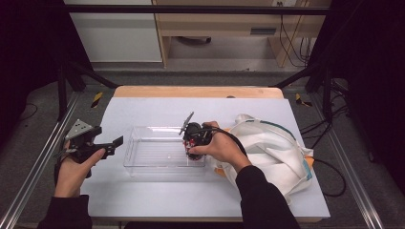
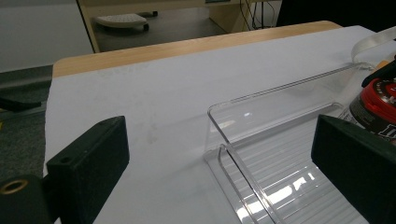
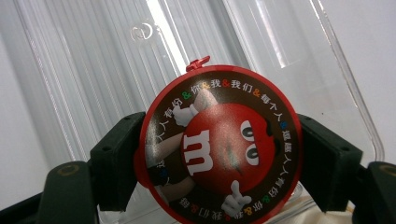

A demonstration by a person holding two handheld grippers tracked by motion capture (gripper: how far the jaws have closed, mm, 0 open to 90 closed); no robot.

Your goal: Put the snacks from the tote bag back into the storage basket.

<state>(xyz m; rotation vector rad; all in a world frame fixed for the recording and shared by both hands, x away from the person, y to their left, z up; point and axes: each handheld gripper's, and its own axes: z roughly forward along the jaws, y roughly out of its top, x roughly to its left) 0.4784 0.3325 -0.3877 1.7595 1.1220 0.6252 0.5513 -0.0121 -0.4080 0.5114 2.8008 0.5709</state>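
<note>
A white table (image 1: 157,191) is filling the middle of the high view, with a cloth bag (image 1: 272,143) lying right of centre and a clear plastic tray (image 1: 143,143) sitting dead centre. The right gripper (image 1: 191,148) is clamping a round candy tub (image 3: 219,144) over the tray's right end. The left gripper (image 1: 114,143) is hanging wide open at centre left, gripping nothing.
</note>
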